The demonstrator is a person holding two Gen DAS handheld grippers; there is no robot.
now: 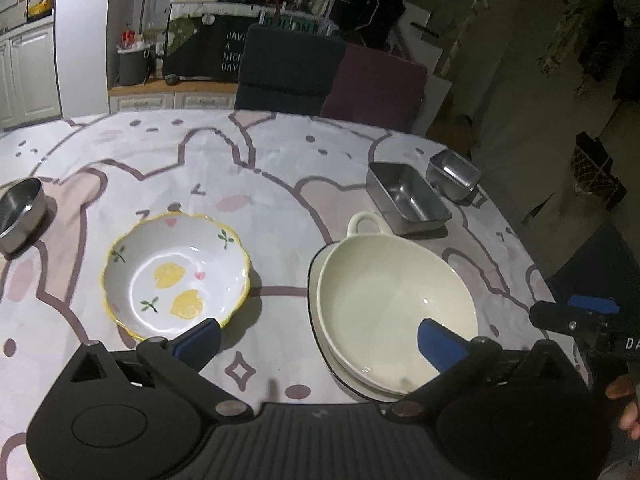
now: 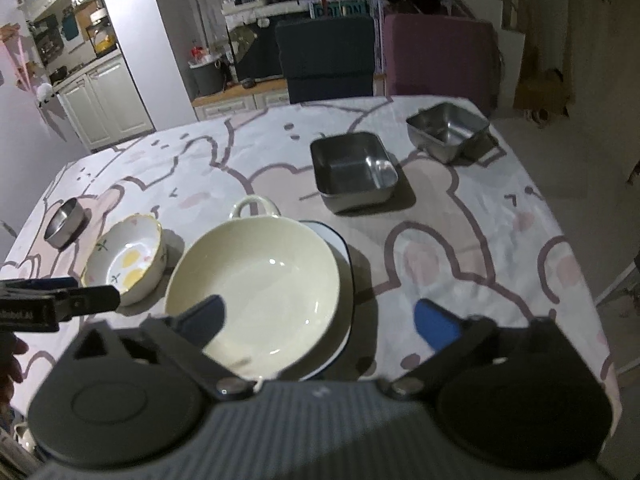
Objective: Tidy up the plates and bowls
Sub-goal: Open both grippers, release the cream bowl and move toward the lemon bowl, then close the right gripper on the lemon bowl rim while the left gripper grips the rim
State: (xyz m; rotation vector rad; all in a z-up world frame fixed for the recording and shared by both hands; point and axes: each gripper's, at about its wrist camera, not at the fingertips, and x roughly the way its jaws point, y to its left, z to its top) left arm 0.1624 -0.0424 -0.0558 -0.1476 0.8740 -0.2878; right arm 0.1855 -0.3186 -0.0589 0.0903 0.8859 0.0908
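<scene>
Both grippers sit close to the cameras, with their blue fingers spread wide and nothing between them. In its own view the left gripper [image 1: 320,340] hangs over the tablecloth [image 1: 280,200], between the lemon bowl [image 1: 176,274] and the cream bowl [image 1: 396,296]. Over the cream bowl's near edge floats the right gripper [image 2: 320,320]; neither gripper touches a dish. That cream bowl has a loop handle and sits inside a white plate with a dark rim [image 2: 344,248]. Just beside it on the left is the lemon bowl. Farther left stands a small round metal bowl [image 1: 20,214]. Behind the cream bowl are a metal tray [image 2: 354,170] and a smaller metal tin [image 2: 448,130], a little apart. Two chairs [image 2: 332,58] stand past the table.
</scene>
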